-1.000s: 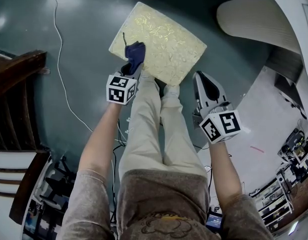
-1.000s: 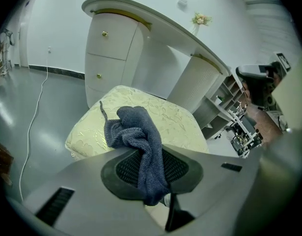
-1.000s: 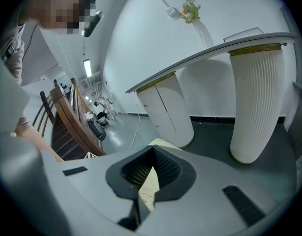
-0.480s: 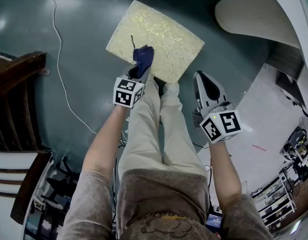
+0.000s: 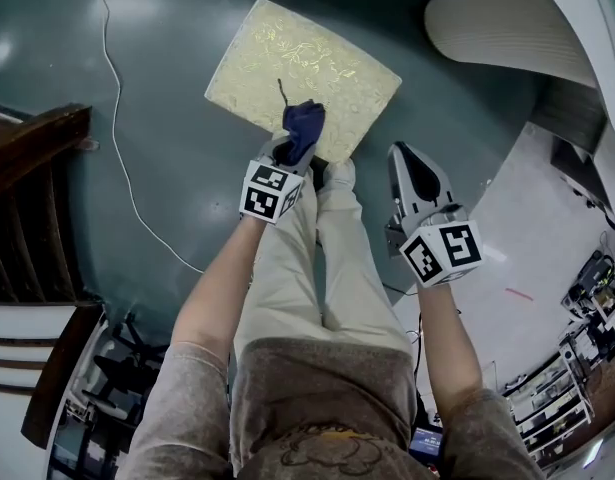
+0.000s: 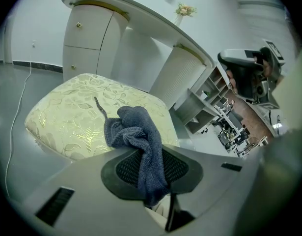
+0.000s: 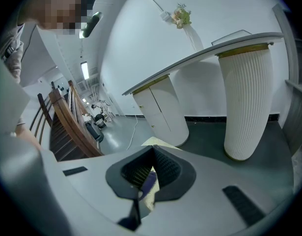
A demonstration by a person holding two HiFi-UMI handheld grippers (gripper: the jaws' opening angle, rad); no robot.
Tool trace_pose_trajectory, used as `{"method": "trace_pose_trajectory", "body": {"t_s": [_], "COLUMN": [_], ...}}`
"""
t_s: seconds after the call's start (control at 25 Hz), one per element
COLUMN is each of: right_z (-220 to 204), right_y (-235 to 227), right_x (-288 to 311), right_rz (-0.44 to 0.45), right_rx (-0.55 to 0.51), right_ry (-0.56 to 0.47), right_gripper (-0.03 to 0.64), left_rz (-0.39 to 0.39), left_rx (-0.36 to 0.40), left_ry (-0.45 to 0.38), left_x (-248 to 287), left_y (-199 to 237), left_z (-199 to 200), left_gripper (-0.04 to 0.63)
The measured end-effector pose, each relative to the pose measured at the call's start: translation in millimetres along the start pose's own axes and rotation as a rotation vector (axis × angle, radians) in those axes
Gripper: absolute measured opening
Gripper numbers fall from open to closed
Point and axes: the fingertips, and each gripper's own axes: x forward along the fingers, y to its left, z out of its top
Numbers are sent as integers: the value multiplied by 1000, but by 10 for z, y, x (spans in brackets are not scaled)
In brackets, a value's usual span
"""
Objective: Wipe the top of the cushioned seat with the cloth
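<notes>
**A:** What's in front of you?

**B:** The cushioned seat point(image 5: 297, 58) lies on the floor point(image 5: 157, 168), just past my feet. My right gripper point(image 5: 414, 168) hangs off to the side, well apart from the seat, with its jaws closed on nothing.

**A:** And the left?

**B:** My left gripper point(image 5: 295, 146) is clamped on the cloth point(image 5: 306, 125) and presses it onto the seat's near edge. It's just slid rightward along that edge and now sits close to the near right corner.

**A:** Progress, then?

**B:** I'd say the near strip is almost covered, and the middle and far edge are still to do. A dark thread point(image 5: 283, 90) trails off the cloth across the top.
</notes>
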Motion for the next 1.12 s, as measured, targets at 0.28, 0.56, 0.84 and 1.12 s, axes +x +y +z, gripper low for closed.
{"method": "trace_pose_trajectory", "body": {"t_s": [0.28, 0.56, 0.84, 1.12], "right_z": [-38, -62, -63, -22], "right_y": [-45, -118, -198, -246], "right_x": [-98, -216, -362, -521], "right_rz": [-7, -24, -44, -60], "right_rx": [5, 12, 17, 19], "right_ry": [-8, -12, -21, -30], "right_gripper": [6, 6, 6, 6], "left_rz": [-29, -68, -103, -207], "left_rx": [10, 4, 0, -2], "left_ry": [10, 32, 52, 52], "left_x": [66, 175, 272, 279], "left_y": [-202, -456, -690, -1112], "left_z": [-53, -112, -165, 45], "left_gripper": [89, 89, 89, 89]}}
